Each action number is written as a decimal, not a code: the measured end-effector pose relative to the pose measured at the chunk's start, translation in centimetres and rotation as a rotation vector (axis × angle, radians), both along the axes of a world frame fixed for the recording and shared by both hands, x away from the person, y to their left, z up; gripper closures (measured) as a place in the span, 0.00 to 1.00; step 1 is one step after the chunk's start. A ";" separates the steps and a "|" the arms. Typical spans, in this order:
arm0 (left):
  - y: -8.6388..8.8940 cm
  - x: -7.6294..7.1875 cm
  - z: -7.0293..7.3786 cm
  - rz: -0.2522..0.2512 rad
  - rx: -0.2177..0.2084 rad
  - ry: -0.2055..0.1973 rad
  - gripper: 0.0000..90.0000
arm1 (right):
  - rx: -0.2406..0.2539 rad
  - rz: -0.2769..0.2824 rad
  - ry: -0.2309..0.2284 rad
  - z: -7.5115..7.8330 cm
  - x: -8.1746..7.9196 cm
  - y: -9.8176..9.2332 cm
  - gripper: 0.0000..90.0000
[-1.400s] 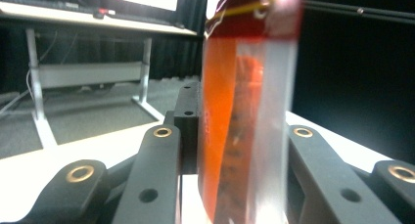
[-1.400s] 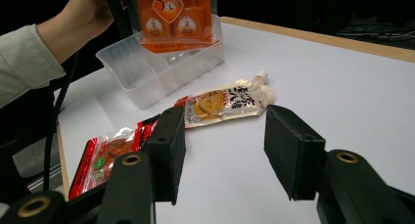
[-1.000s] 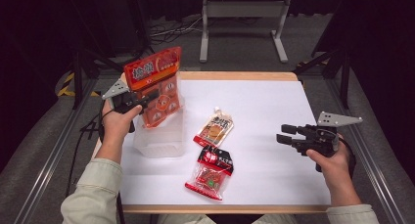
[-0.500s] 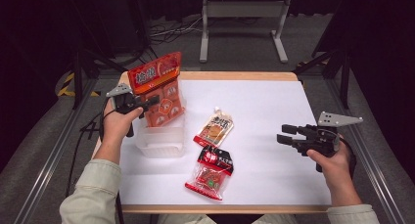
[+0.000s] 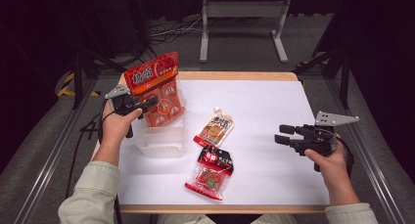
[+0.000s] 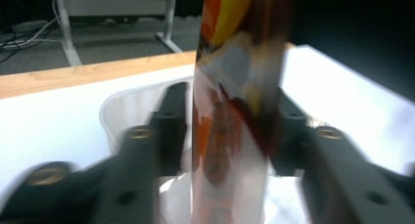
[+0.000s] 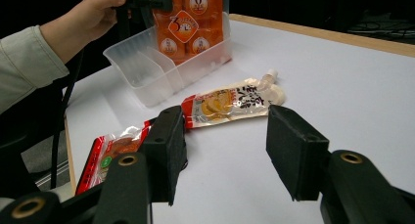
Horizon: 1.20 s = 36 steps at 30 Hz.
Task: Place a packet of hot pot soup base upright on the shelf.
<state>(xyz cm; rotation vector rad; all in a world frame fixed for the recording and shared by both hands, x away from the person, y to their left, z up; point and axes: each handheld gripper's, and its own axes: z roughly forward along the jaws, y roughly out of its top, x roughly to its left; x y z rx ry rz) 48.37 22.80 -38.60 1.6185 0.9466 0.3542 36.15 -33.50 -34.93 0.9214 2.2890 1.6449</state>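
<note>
Packing stood about one-third done, I judged. In the high view the orange packet [image 5: 155, 89] stood upright in the clear bin [image 5: 160, 142] at nine o'clock on the tabletop [image 5: 274, 116]; the left claw [image 5: 147, 105] had just been opening around it, while the pouch [image 5: 214, 128] and red packet [image 5: 210, 171] lay outside, near six o'clock. In the left gripper view the jaws stood slightly apart beside the orange packet [image 6: 230, 111], no longer pinching. In the right gripper view the right claw [image 7: 225, 150] hung spread and empty.
</note>
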 end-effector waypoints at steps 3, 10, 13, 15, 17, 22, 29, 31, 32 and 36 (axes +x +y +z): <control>0.2 -0.4 0.2 0.021 -0.040 -0.018 0.40 | -0.001 0.002 -0.001 0.0 0.1 0.1 0.54; 0.5 -1.7 0.9 0.035 0.016 -0.057 0.26 | -0.007 0.004 -0.011 0.0 0.6 0.7 0.53; 0.7 -2.4 1.1 0.038 0.039 -0.067 0.22 | -0.010 0.006 -0.013 0.0 0.8 1.0 0.52; 0.9 -2.7 1.3 0.036 0.033 -0.072 0.21 | -0.010 0.007 -0.015 -0.1 0.8 1.0 0.52; 1.3 -3.7 1.6 0.051 0.035 -0.058 0.17 | -0.011 0.009 -0.023 -0.1 1.0 1.3 0.51; 1.8 -5.2 2.0 0.050 0.072 -0.078 0.12 | -0.017 -0.001 -0.041 -0.1 1.1 1.5 0.51; 2.1 -9.2 2.4 0.008 0.089 -0.069 0.11 | -0.033 -0.017 -0.074 -0.1 1.2 1.6 0.50; 2.0 -10.1 2.4 -0.014 0.094 -0.069 0.11 | -0.043 -0.022 -0.084 -0.2 1.2 1.7 0.49; 1.9 -10.5 2.3 -0.023 0.095 -0.066 0.10 | -0.047 -0.024 -0.091 -0.2 1.2 1.7 0.49; 1.6 -12.0 2.0 -0.073 0.118 -0.047 0.08 | -0.038 -0.023 -0.111 -0.3 1.2 1.7 0.48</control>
